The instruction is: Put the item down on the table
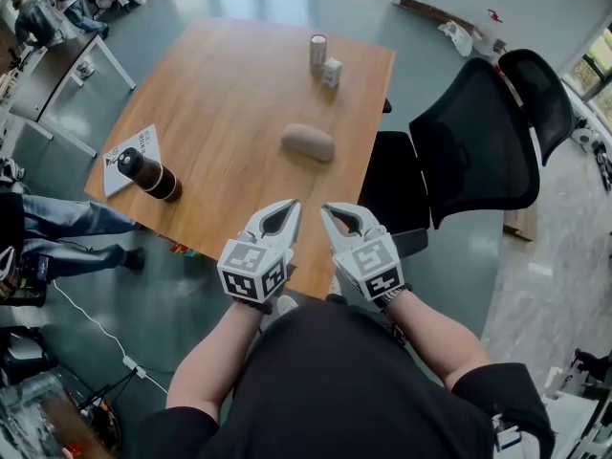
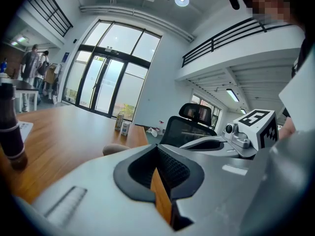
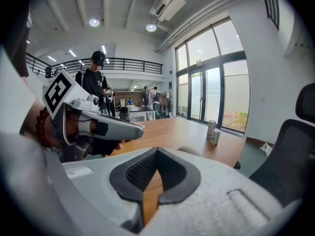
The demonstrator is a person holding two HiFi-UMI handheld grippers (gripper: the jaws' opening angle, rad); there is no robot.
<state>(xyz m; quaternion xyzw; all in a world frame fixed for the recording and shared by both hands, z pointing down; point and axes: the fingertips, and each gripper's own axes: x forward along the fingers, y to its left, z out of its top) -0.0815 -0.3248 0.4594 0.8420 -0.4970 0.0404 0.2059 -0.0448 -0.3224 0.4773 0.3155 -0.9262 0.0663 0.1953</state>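
A beige oblong item point(image 1: 308, 142) lies on the wooden table point(image 1: 220, 94) near its middle; it also shows low in the left gripper view point(image 2: 115, 149) and the right gripper view point(image 3: 189, 150). My left gripper point(image 1: 294, 205) point(image 2: 157, 147) hovers over the table's near edge, shut, nothing between its jaws. My right gripper point(image 1: 326, 209) point(image 3: 157, 150) is right beside it, also shut and empty. Both point toward the beige item, a short way from it.
A dark bottle point(image 1: 148, 173) rests on a white booklet point(image 1: 129, 147) at the table's left edge. A can point(image 1: 317, 53) and a small carton point(image 1: 332, 72) stand at the far side. A black office chair point(image 1: 478, 146) is at the right. People stand by another table at the far left.
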